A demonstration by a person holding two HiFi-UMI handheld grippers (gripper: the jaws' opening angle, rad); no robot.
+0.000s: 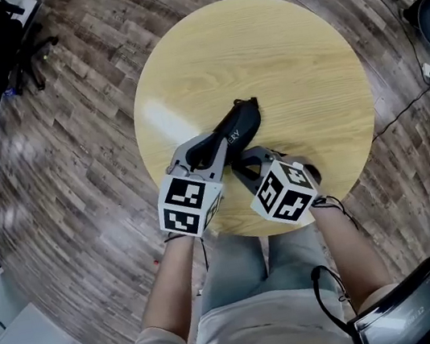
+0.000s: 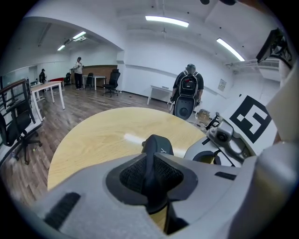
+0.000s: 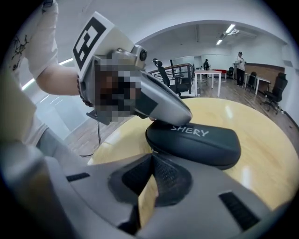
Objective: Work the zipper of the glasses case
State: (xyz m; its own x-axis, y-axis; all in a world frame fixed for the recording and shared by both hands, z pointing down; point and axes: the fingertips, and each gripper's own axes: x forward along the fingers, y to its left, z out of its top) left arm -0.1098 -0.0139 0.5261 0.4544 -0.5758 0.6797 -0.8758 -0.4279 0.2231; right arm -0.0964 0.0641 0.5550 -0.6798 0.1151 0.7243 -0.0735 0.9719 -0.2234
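Note:
A black glasses case lies on the round wooden table, near its front edge. My left gripper is shut on the case's near end; in the left gripper view the case runs out from between the closed pads of that gripper. My right gripper comes in from the right, its tips against the case's near side. In the right gripper view the case carries white lettering, and the right gripper is shut where a thin zipper pull leaves the seam. The zipper's track is hidden.
The table's front edge is just below both grippers, with the person's legs behind it. An office chair stands far left on the wood floor, and cables trail at the right. A person with a backpack stands beyond the table.

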